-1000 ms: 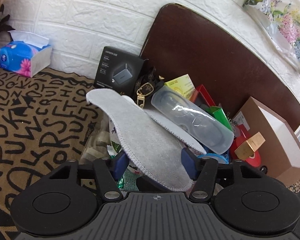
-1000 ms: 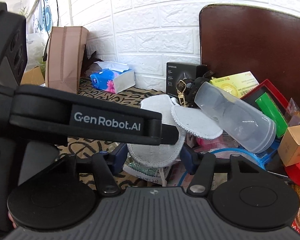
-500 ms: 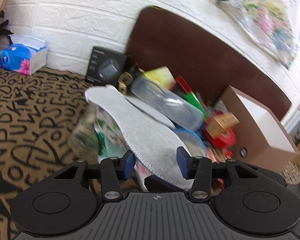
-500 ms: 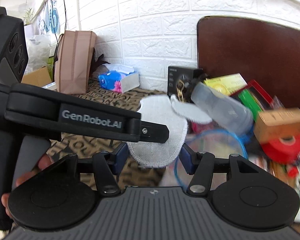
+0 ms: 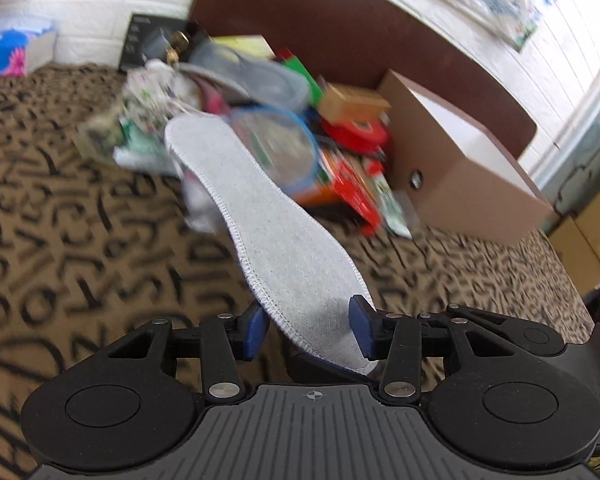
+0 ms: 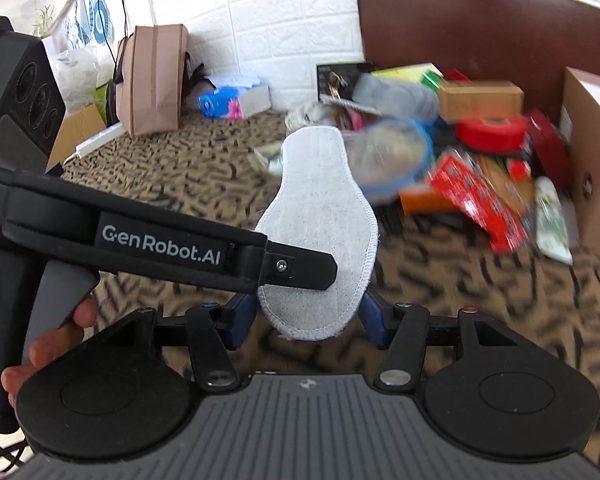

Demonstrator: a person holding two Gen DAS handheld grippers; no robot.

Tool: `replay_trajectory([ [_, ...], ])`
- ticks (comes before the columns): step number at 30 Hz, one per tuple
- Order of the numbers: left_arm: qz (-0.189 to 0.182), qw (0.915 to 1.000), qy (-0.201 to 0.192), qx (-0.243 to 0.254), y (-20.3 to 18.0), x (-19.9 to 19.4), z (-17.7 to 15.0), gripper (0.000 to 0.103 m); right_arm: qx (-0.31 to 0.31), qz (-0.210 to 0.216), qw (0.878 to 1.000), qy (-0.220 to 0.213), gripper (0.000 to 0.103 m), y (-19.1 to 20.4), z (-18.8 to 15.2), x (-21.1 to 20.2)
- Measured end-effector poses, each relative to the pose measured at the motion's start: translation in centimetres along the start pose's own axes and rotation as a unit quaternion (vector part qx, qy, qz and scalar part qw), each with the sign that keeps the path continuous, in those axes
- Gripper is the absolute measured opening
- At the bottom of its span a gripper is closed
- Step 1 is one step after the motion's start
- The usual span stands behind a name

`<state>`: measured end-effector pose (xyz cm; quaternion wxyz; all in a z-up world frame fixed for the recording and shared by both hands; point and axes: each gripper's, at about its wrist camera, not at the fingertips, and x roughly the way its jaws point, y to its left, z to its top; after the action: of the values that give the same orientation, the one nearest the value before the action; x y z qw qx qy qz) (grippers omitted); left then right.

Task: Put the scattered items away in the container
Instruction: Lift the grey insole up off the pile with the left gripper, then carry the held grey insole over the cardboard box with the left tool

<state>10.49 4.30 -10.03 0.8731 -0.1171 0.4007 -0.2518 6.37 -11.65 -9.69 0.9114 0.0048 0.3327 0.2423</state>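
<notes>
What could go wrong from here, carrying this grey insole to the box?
The grey felt insole is pinched only by its edges at the heel. The left gripper has just been opening its jaws, so it could slip out. Its long free end may snag the blue-rimmed clear lid or miss the brown cardboard box.

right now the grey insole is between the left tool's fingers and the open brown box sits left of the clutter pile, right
Not quite. The grey insole does sit between the left tool's fingers, but the open brown box sits right of the clutter pile, not left. The left wrist view shows it.
</notes>
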Motion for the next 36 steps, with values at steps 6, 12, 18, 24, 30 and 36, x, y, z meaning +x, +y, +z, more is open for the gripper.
replay_trajectory([
  [6, -0.004, 0.9993, 0.038, 0.001, -1.2, 1.4, -2.4, 0.063, 0.021, -0.012, 0.999, 0.024, 0.068, -0.7, -2.5, -1.3],
  [12, 0.022, 0.9996, 0.006, -0.013, -0.7, 0.0, -1.4, 0.098, 0.016, -0.034, 0.999, 0.017, 0.088, -0.9, -2.5, -1.9],
  [18, 0.046, 0.9975, 0.000, -0.054, 1.6, 0.6, 0.7, 0.100, 0.020, -0.034, 0.999, 0.013, 0.089, -1.2, -1.2, -0.4],
  [24, 0.044, 0.9965, 0.004, -0.071, 2.4, 1.7, 1.7, 0.100, 0.016, -0.031, 0.999, 0.023, 0.088, -0.9, -0.8, 1.3],
  [30, 0.038, 0.9974, 0.017, -0.059, 2.2, 3.7, 2.3, 0.096, 0.020, -0.027, 0.999, 0.025, 0.079, -0.9, -0.1, 2.1],
  [36, 0.034, 0.9981, 0.017, -0.048, 2.1, 3.6, 2.3, 0.086, 0.031, -0.010, 0.999, 0.027, 0.061, -1.5, 0.1, 2.0],
])
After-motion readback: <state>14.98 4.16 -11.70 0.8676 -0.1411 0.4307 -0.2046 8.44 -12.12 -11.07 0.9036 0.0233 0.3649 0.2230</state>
